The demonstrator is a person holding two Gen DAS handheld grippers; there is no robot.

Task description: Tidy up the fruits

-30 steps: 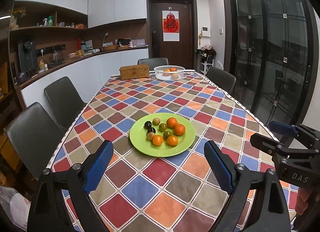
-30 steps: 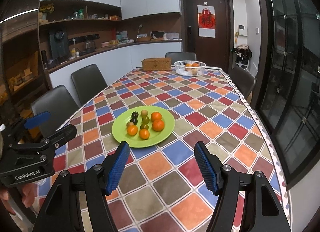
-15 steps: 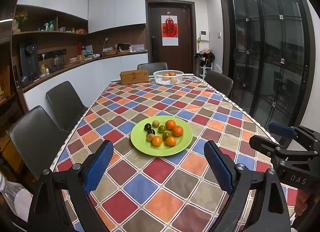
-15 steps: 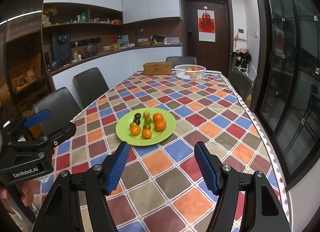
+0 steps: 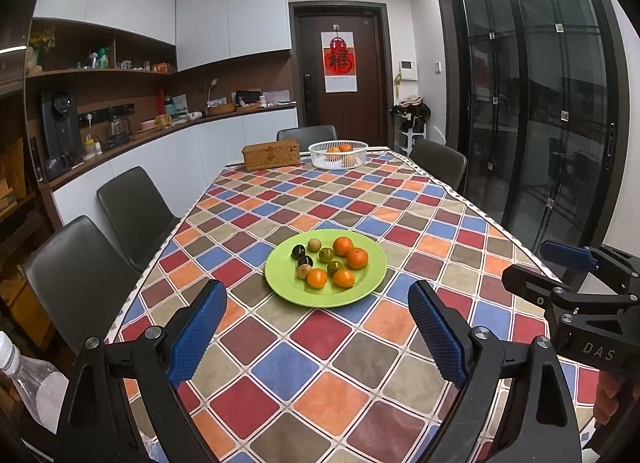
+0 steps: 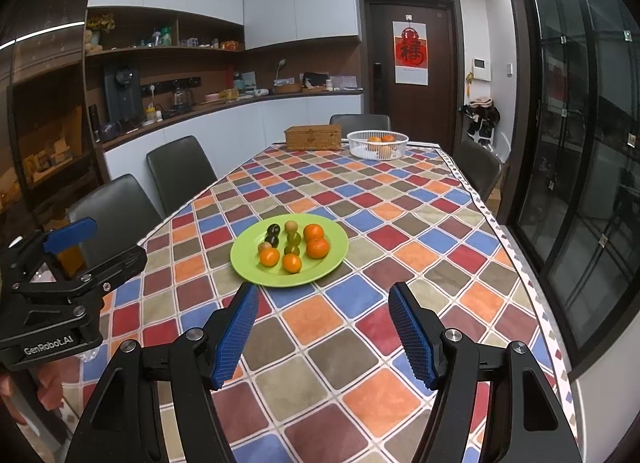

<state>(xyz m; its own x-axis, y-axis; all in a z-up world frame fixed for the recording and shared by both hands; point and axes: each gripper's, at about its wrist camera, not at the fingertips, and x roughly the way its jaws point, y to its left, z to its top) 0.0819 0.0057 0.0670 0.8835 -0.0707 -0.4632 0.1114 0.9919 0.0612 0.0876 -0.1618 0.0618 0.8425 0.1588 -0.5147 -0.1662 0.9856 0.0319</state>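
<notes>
A green plate [image 5: 296, 291] [image 6: 336, 255] sits on the chequered tablecloth, holding several oranges [image 5: 357, 258] [image 6: 317, 248], green fruits [image 5: 325, 254], dark fruits [image 5: 298, 251] and small brown ones. My left gripper [image 5: 316, 327] hovers open in front of the plate with nothing between its blue pads. My right gripper [image 6: 324, 327] is open too, short of the plate's near rim and holding nothing. Each gripper shows at the edge of the other's view. A white basket [image 5: 338, 154] [image 6: 377, 144] with oranges stands at the far end.
A wicker box [image 5: 271, 156] lies beside the white basket. Dark chairs [image 5: 132, 207] line the table's left side, others stand at the far end and right. A plastic bottle [image 5: 28, 387] shows at lower left. Glass doors [image 6: 580, 143] run along the right.
Both views have tilted up and pulled back a little, so the plate sits lower and smaller than a second ago. The jaws of both grippers keep the same width.
</notes>
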